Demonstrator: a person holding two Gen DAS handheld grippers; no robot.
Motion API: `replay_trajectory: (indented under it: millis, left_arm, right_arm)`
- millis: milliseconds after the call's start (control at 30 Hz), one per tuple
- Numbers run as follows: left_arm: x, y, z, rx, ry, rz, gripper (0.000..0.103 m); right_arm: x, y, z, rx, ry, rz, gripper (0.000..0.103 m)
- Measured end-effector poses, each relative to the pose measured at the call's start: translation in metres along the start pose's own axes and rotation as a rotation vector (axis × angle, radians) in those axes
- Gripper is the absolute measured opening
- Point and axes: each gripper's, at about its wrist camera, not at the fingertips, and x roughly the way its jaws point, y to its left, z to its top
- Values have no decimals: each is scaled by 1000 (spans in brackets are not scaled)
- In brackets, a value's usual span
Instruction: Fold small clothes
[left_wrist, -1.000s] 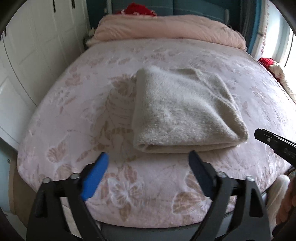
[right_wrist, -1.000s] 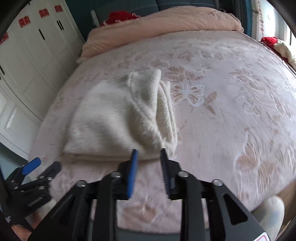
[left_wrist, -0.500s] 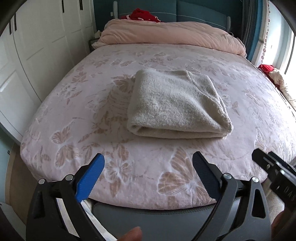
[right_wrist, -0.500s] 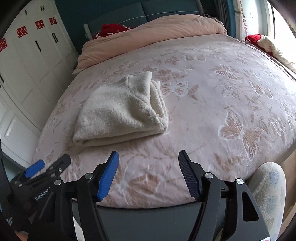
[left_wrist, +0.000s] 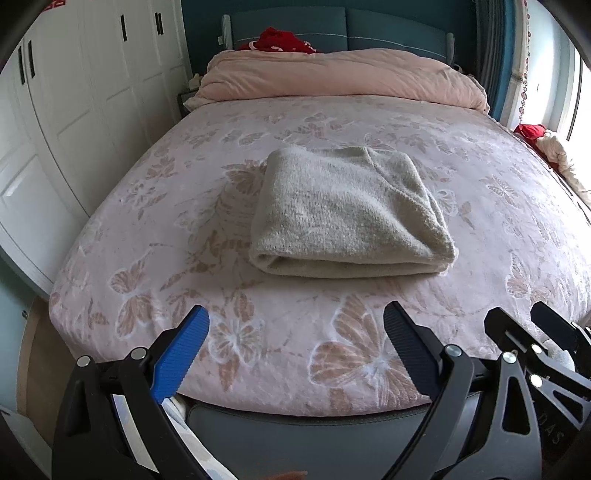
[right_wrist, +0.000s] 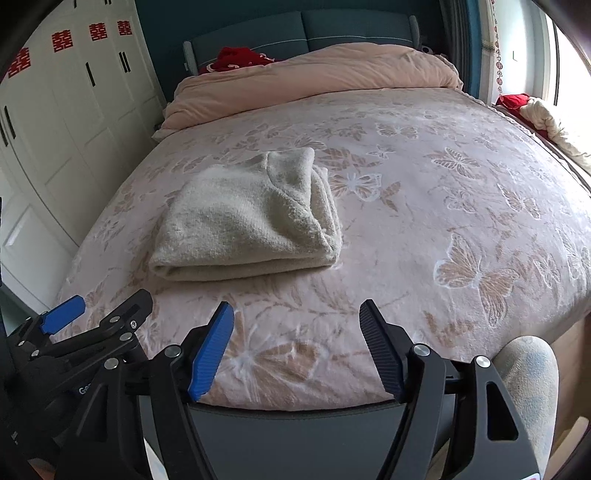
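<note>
At twelve o'clock from both grippers, mid-bed, the sweater lies folded. We hold the left gripper spread and empty; the right gripper is opening, nothing between, apparently because folding looks finished.

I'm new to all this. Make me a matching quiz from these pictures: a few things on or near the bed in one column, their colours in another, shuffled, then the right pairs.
Things:
1. folded sweater
2. quilt at the head of the bed
3. headboard
4. wardrobe doors

Colours:
A. white
B. peach pink
C. cream
D. teal blue

Pairs: 1-C, 2-B, 3-D, 4-A
</note>
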Motion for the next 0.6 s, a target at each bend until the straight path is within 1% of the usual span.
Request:
replay_trajectory:
  millis: [167, 300, 600]
  left_arm:
    - [1, 0, 0, -4, 0, 19, 93]
    - [4, 2, 0, -27, 7, 13, 93]
    - [5, 0, -2, -10, -19, 28, 93]
  right_arm:
    - [0, 1, -1, -4, 2, -2, 69]
    - [1, 3, -2, -2, -1, -9, 69]
    - [2, 6, -5, -4, -1, -37, 69]
